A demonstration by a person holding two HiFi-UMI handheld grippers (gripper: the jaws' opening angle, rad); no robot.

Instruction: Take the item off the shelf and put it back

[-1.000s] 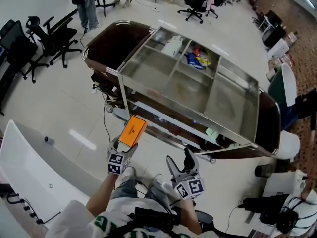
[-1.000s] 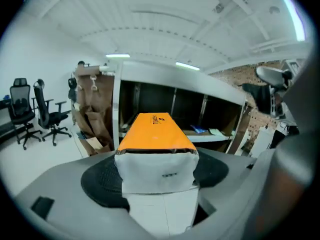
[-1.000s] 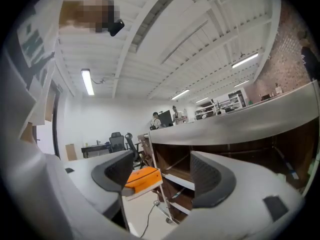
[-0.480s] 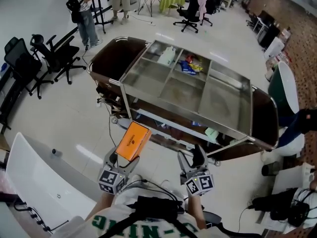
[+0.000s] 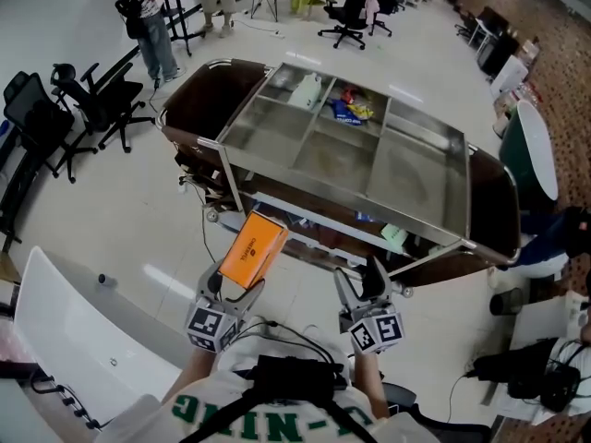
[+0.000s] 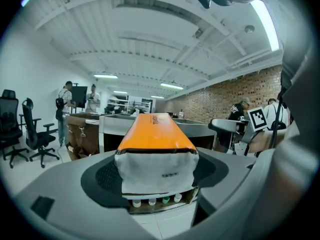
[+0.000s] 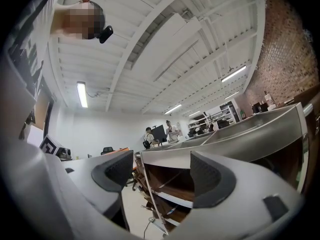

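one orange box is off the steel shelf and in the air, so by the look of it the first half of your job is done and the return is what remains. in the head view the box hangs at about 7 o'clock from the shelf, apart from it, with its long side aimed toward 1 o'clock at the open front. which tier or compartment it belongs in cannot be told from here. your left gripper has its jaws drawn in narrow and clamped on the pale near end of the box, one pad on each side, as the left gripper view shows plainly. your right gripper, at about 6 o'clock from the shelf, holds nothing. its jaws stand apart, and only the shelf's edge and lower tiers show beyond the gap. you'll need a level approach to slide the box in.
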